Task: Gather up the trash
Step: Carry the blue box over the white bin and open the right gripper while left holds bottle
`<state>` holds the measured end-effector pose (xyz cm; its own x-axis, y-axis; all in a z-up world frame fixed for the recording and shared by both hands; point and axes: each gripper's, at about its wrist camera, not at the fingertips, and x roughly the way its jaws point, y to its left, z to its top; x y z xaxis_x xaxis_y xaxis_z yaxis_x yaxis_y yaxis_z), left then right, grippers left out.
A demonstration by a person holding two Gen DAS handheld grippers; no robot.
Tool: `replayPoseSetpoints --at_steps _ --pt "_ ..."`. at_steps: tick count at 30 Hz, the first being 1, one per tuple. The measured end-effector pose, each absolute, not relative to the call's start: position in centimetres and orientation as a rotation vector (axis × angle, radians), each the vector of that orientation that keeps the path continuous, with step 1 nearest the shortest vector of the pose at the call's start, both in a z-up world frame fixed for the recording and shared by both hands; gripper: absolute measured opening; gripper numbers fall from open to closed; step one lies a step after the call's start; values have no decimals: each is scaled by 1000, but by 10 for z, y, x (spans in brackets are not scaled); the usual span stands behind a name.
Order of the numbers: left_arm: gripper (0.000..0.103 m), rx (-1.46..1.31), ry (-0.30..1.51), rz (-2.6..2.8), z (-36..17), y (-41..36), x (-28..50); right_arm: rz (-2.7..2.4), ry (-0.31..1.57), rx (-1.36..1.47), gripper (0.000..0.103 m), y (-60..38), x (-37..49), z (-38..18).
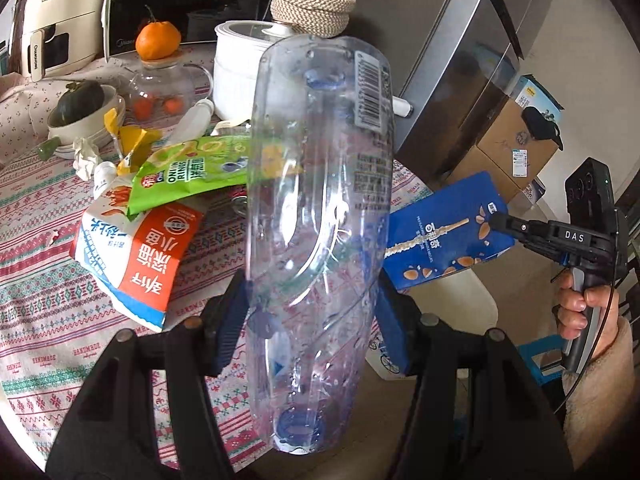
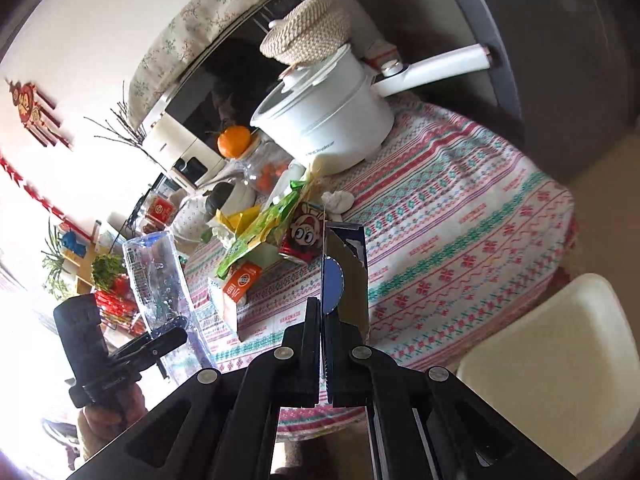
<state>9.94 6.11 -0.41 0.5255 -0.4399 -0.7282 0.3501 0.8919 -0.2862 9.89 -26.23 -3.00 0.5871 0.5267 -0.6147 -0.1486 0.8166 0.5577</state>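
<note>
two pieces of trash are held clear of the surface, one in each gripper.

the clear bottle (image 1: 320, 208) is clamped across its body by the jaws of the left gripper (image 1: 312, 316), cap end nearest the camera; the blue box (image 2: 346, 276) is pinched flat at its edge by the near-shut jaws of the right gripper (image 2: 326, 320), probably for carrying off. other wrappers (image 1: 188, 168) are left heaped mid-surface.

A lived-in home dining corner: ahead of the grippers a round table under a patterned cloth (image 2: 460, 216) carries a white electric pot (image 2: 328, 124), a mandarin (image 1: 157, 40) on a glass jar and snack wrappers. Behind them stand a microwave (image 1: 188, 4) and, to the right, a steel fridge (image 1: 472, 64).
</note>
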Motion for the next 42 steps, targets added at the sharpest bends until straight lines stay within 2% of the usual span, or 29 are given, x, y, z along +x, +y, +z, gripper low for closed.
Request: replayPoseSetpoints --at_steps 5,9,14,24,33,36,38,41,42 --pt "61 -63 891 -533 -4 17 93 267 788 454 2 -319 59 -12" --pt "61 -40 891 -571 -6 -16 92 160 809 433 2 -356 43 -22" --pt "61 -9 897 -611 -15 -51 92 50 939 425 2 -384 49 -65" --pt "62 58 944 -633 -34 -87 94 7 1255 471 2 -379 86 -189" --pt "62 81 947 -645 -36 -96 93 -3 1343 455 3 -370 94 -229" --pt "62 77 949 -653 -36 -99 93 -22 1353 450 7 -375 93 -230" --pt "62 73 950 -666 -36 -102 91 -33 1349 486 26 -381 90 -223" --pt "62 58 940 -685 -36 -111 88 -32 1285 544 43 -392 82 -195" --pt "62 51 934 -692 -36 -114 87 -32 1261 554 45 -395 78 -183"
